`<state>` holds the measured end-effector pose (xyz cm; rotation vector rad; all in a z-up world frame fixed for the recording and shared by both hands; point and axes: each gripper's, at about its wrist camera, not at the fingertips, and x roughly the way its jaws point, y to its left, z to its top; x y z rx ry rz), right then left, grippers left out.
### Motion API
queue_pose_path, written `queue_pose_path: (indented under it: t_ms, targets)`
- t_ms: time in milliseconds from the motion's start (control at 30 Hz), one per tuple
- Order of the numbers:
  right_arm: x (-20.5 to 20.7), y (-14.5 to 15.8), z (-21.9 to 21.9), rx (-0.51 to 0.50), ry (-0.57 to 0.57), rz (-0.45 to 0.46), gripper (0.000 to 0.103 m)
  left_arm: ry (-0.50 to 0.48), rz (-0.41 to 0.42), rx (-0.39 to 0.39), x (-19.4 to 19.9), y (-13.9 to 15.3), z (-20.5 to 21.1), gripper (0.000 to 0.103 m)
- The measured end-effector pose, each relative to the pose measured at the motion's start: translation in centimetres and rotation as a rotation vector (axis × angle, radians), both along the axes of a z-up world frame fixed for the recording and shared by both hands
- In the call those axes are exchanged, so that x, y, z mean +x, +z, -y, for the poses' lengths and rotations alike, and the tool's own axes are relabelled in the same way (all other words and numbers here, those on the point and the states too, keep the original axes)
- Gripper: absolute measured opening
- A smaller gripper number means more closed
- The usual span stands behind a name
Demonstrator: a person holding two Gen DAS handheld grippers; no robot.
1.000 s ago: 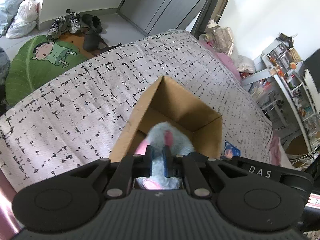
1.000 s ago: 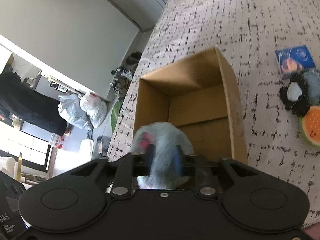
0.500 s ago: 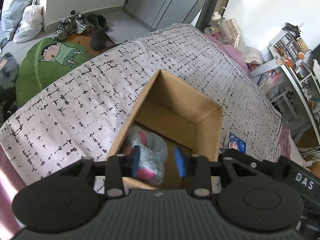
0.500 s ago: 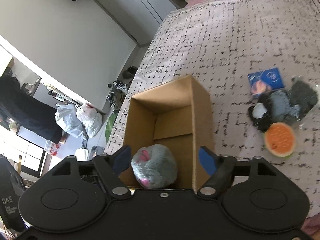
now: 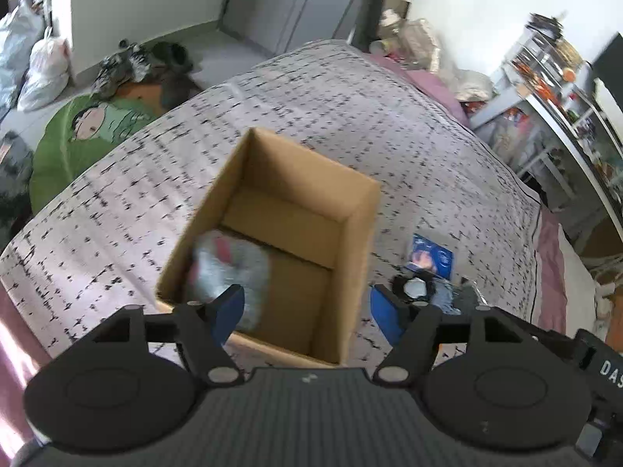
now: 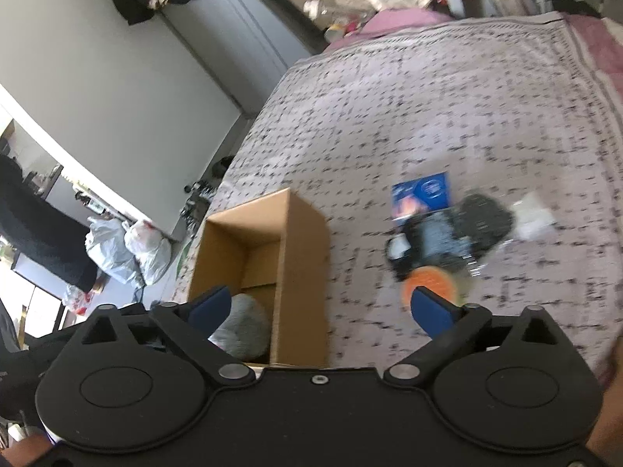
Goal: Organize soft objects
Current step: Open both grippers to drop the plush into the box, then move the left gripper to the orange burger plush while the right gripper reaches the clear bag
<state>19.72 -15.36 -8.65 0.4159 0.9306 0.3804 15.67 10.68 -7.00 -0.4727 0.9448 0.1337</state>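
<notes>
An open cardboard box [image 5: 350,210] [image 6: 303,233] stands on the patterned bedspread. A grey and pink plush toy [image 5: 229,264] [image 6: 245,327] lies inside it against the left wall. My left gripper [image 5: 305,305] is open and empty above the box's near edge. My right gripper [image 6: 321,307] is open and empty, above the box's near right corner. Right of the box lie a black and grey plush [image 6: 451,233] [image 5: 420,288], an orange round plush [image 6: 430,284] and a blue card [image 6: 422,194] [image 5: 430,258].
The bedspread [image 5: 319,89] covers a bed with a pink sheet at its edges. On the floor are a green cartoon mat [image 5: 89,128], shoes [image 5: 148,62] and plastic bags [image 6: 128,249]. Cluttered shelves [image 5: 553,89] stand to the right.
Both grippers opened and let go of the grey plush toy, which dropped into the box. Both grippers have pulled back and up, and the right view has swung right.
</notes>
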Motion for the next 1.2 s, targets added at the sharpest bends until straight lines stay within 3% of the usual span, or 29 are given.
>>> queue_pose_path:
  t_ms: [533, 933, 1200]
  targets:
    - [-0.3, -0.6, 9.8, -0.003, -0.102, 0.007, 0.102, -0.066, -0.001, 0.038, 1.3, 0.7, 7.7, 0.074]
    - [1.5, -1.3, 14.7, 0.042, -0.134, -0.010, 0.103, -0.084, -0.013, 0.056, 2.8, 0.5, 11.9, 0.074]
    - [3.4, -2.5, 15.7, 0.051, -0.124, -0.054, 0.102, -0.085, -0.035, 0.055, 4.0, -0.5, 13.6, 0.074]
